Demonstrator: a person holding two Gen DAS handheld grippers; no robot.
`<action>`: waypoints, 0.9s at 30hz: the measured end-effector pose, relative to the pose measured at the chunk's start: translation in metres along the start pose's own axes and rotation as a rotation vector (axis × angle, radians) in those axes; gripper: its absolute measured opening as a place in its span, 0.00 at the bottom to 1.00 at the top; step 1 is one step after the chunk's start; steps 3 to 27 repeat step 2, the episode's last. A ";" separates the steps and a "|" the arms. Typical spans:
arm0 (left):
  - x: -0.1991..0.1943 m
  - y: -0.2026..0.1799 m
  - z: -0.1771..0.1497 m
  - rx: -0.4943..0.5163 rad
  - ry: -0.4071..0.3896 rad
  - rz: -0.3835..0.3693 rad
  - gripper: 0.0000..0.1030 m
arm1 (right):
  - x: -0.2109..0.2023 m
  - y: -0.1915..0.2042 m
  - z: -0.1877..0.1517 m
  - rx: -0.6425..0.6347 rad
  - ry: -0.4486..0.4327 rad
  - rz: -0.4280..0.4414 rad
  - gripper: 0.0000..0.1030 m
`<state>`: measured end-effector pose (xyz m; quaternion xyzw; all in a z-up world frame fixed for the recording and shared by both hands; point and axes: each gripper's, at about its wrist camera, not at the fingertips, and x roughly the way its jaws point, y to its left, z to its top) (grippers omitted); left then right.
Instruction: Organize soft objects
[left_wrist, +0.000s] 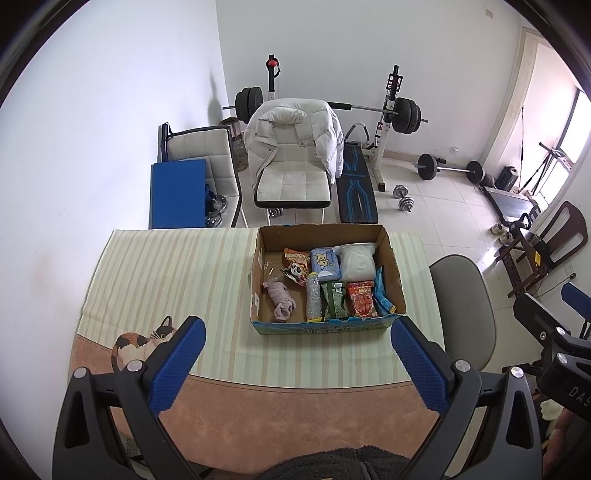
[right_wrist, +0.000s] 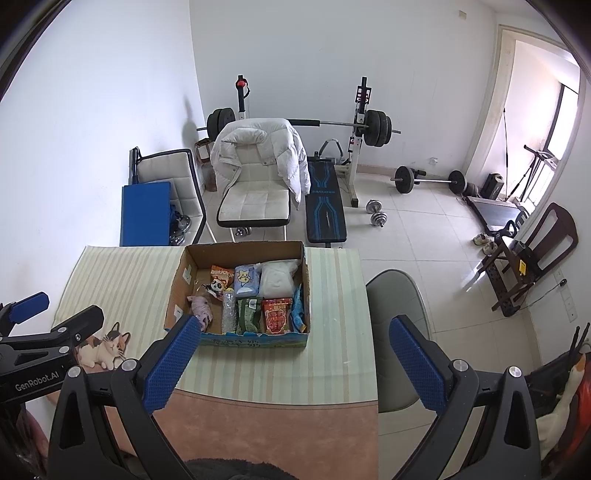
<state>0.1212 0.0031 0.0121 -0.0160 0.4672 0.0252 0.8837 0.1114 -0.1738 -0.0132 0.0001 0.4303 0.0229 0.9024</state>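
A cardboard box (left_wrist: 392, 258) sits on the striped table (left_wrist: 177, 273). Inside lie a rolled pink cloth (left_wrist: 281, 299), a panda toy (left_wrist: 295, 271), a white soft bundle (left_wrist: 357, 262), a blue tissue pack (left_wrist: 325, 263), a plastic bottle (left_wrist: 313, 297) and snack packs (left_wrist: 362, 300). My left gripper (left_wrist: 297, 363) is open and empty, held back from the box near the table's front. My right gripper (right_wrist: 295, 363) is open and empty, also back from the box (right_wrist: 255, 339). The pink cloth (right_wrist: 201, 304) and white bundle (right_wrist: 277, 280) show there too.
A grey chair (left_wrist: 465, 306) stands right of the table. A white chair with a coat (left_wrist: 295, 147), a weight bench (left_wrist: 356, 192) and dumbbells (left_wrist: 402, 197) stand beyond. A cat picture (left_wrist: 140, 341) is on the tablecloth. The right gripper's body (left_wrist: 554, 339) shows at the left view's right edge.
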 end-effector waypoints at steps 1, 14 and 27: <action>-0.001 0.000 0.001 -0.003 0.000 0.001 1.00 | 0.000 0.000 0.000 0.000 -0.001 -0.001 1.00; -0.001 0.000 0.001 -0.003 0.001 0.002 1.00 | 0.000 0.000 0.000 0.001 -0.001 -0.001 1.00; -0.001 0.000 0.001 -0.003 0.001 0.002 1.00 | 0.000 0.000 0.000 0.001 -0.001 -0.001 1.00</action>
